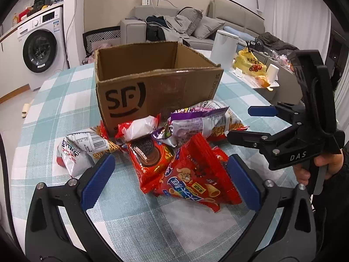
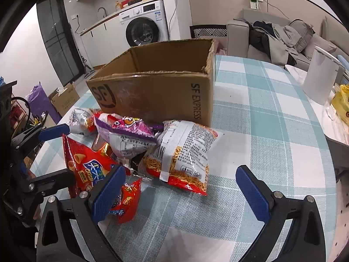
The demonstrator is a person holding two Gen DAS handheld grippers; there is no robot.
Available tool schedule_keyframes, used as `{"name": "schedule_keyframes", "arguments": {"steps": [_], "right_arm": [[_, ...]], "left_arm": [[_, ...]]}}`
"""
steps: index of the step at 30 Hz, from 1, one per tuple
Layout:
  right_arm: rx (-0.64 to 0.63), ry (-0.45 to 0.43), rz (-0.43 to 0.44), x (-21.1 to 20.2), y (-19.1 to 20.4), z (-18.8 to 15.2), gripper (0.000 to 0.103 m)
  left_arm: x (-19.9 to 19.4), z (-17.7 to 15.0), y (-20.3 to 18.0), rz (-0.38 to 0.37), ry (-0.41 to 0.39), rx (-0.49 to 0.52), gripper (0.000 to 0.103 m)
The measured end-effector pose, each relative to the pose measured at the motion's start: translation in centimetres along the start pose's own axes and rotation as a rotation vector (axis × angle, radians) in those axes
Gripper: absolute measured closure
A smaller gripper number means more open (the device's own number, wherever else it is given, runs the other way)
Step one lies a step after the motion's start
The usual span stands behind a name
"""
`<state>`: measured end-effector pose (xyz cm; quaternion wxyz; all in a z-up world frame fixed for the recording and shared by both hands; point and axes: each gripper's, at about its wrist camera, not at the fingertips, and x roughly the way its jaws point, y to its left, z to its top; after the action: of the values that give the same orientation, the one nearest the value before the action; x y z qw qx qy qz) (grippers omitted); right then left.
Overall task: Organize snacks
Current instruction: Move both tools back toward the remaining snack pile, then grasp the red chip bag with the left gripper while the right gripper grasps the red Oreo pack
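Note:
An open SF cardboard box stands on the checked table, and its visible inside looks empty. Snack bags lie heaped in front of it: a red crisp bag, a chocolate cookie packet, a purple bag, a white and red noodle snack bag and a white bag. My left gripper is open, low over the red crisp bag. My right gripper is open just short of the noodle snack bag, held by a hand.
The table wears a blue and white checked cloth and curves away at the left and right. A white canister and a yellow bag stand on a side surface to the right. A washing machine and sofa are behind.

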<state>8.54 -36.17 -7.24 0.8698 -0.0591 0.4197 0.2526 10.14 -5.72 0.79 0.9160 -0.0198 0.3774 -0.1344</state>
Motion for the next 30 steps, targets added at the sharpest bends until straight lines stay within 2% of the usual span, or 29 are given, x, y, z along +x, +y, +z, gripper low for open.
{"name": "schedule_keyframes", "arguments": {"steps": [7,13,20,24,26,30], "right_arm": [[-0.048,0.046,0.023,0.7,1.0,-0.6,0.000],[-0.107,0.095,0.041,1.0,1.9,-1.4,0.000],[-0.161,0.112,0.083,1.0,2.7,-2.3,0.000],[-0.164,0.120,0.093,1.2,3.0,-2.5,0.000],[-0.173,0.134,0.100,1.2,3.0,-2.7,0.000],[-0.196,0.142,0.086,0.7,2.8,-3.1,0.000]], "left_arm": [[1.2,-0.6,0.2,-0.042,0.048,-0.017,0.001],[2.1,-0.8,0.3,-0.071,0.088,-0.015,0.007],[2.3,-1.1,0.1,-0.093,0.118,0.002,0.019],[2.2,-1.1,0.0,-0.123,0.129,0.006,0.037],[2.2,-1.1,-0.1,-0.144,0.140,0.009,0.042],[2.3,-1.3,-0.8,-0.126,0.152,0.051,0.043]]}}
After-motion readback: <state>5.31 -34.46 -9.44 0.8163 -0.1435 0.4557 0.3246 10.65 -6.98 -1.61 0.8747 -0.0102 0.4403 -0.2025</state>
